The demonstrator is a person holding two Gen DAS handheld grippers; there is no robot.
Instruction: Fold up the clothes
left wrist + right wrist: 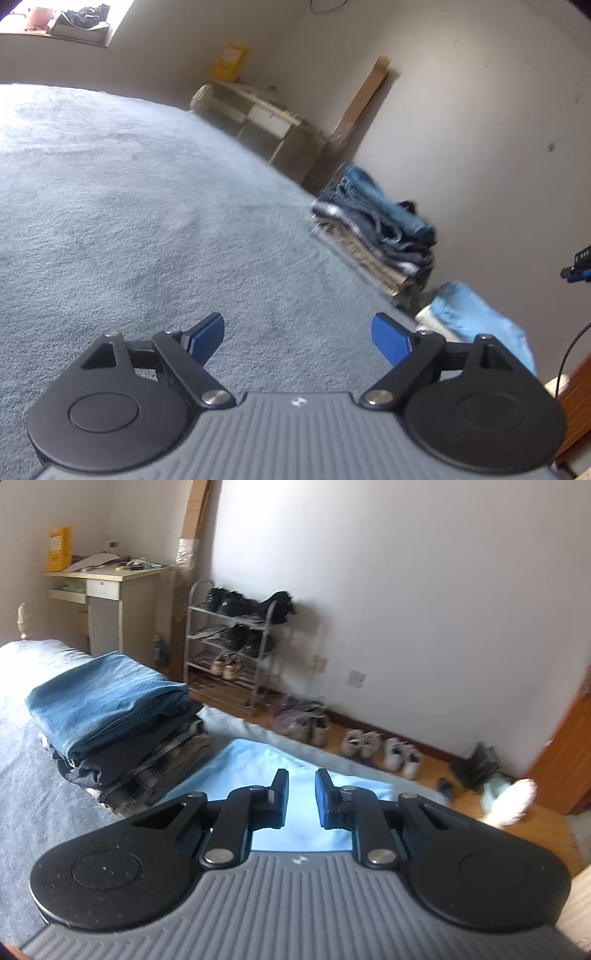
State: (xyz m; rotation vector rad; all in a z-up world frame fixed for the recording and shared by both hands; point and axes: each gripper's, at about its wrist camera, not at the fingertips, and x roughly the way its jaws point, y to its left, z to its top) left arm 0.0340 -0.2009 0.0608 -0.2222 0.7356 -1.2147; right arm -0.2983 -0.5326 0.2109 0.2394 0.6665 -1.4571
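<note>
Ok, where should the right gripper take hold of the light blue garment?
Probably its near edge, coming from above: the light blue garment lies flat on the bed under the open right gripper, beside the folded stack.

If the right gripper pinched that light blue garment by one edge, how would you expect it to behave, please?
The light blue garment lies flat and thin, so it would probably drape limply. It looks light. Its smooth surface might slip between the pads.

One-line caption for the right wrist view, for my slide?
Open right gripper above light blue garment, beside stack of folded clothes.
</note>
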